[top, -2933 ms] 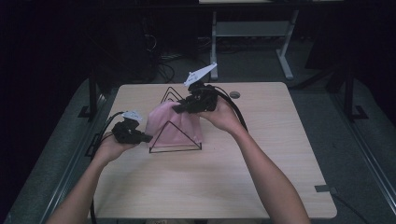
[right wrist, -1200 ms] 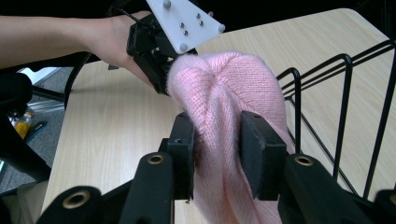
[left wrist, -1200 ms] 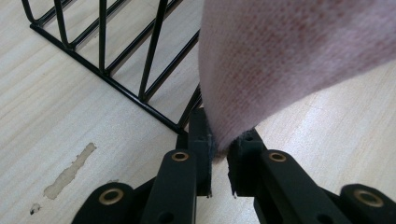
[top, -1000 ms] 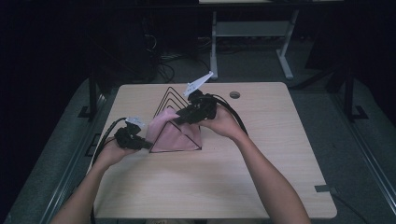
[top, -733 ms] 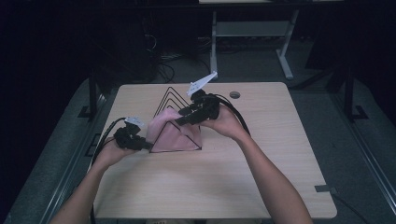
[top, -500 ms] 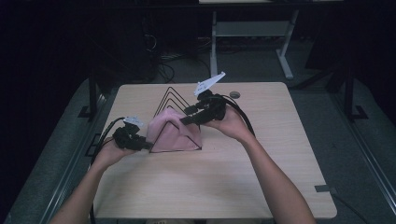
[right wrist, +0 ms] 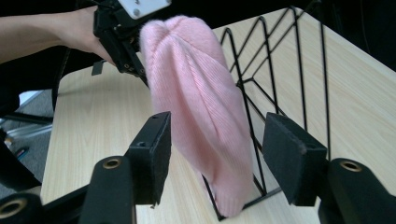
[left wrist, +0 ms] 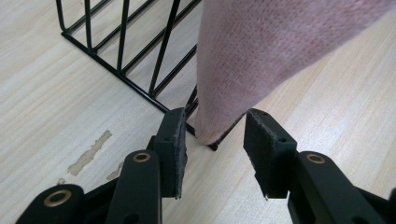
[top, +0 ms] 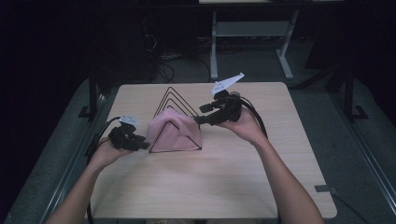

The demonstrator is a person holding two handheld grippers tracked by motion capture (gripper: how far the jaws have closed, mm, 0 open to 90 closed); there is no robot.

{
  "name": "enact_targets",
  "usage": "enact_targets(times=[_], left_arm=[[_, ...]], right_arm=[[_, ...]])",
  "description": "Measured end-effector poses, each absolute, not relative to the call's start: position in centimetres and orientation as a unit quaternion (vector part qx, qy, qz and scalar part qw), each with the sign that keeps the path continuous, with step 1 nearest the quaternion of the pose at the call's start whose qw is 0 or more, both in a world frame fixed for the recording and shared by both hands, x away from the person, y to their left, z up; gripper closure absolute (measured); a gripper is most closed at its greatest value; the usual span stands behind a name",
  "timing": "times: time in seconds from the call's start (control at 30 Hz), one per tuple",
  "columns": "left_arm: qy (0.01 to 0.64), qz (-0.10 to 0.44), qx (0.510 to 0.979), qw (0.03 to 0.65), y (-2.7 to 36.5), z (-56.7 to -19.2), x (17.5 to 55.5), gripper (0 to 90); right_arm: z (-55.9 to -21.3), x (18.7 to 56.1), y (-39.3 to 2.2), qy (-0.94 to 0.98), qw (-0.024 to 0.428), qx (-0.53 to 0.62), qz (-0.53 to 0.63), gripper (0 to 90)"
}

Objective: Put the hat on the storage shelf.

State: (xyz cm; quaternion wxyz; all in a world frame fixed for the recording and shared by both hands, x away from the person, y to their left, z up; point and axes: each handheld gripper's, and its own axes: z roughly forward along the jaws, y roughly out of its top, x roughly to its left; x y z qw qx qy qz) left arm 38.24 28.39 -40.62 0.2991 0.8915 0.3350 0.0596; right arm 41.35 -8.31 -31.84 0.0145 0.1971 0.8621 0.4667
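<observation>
A pink knitted hat point(top: 173, 131) hangs draped over the front triangle of a black wire rack point(top: 172, 97) on the table. My left gripper point(top: 144, 145) is at the hat's lower left corner. Its jaws have just been opening and now stand open, with the hat's edge point(left wrist: 261, 51) and the rack's corner point(left wrist: 205, 142) between the pads, untouched. My right gripper point(top: 198, 117) is to the right of the hat. Its jaws have also just been opening and stand open, short of the hat point(right wrist: 196, 79). The left gripper point(right wrist: 116, 32) shows behind the hat.
The wooden table point(top: 210, 186) has bare room in front and to the right of the rack. More wire triangles point(right wrist: 299, 70) stand behind the hat. A worn patch point(left wrist: 88, 151) marks the wood near the left jaws. Desk legs point(top: 214, 42) stand beyond the far edge.
Both grippers were on the hat at the rack's front frame. Both have opened and let go, and the right gripper has drawn back to the right. The hat stays on the frame.
</observation>
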Motion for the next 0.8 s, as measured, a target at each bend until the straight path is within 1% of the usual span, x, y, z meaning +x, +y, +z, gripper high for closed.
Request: enact_targets(times=[0.2, 0.33, 0.6, 0.8], left_arm=[[0.336, 0.062, 0.891, 0.301, 28.5, -40.5, 37.8, 55.7], [0.338, 0.062, 0.889, 0.303, 28.5, -40.3, 37.6, 53.3], [0.336, 0.065, 0.887, 0.311, 28.9, -39.9, 36.7, 49.0], [0.347, 0.065, 0.88, 0.317, 29.2, -40.1, 35.8, 45.0]], right_arm=[[-32.4, 41.0, -10.7, 0.856, 0.023, 0.219, 0.467, 37.8], [-32.8, 40.7, -12.3, 0.853, 0.029, 0.234, 0.466, 37.0], [-33.8, 39.4, -15.9, 0.845, 0.043, 0.267, 0.462, 33.1], [-35.1, 38.1, -18.9, 0.834, 0.049, 0.297, 0.462, 31.1]])
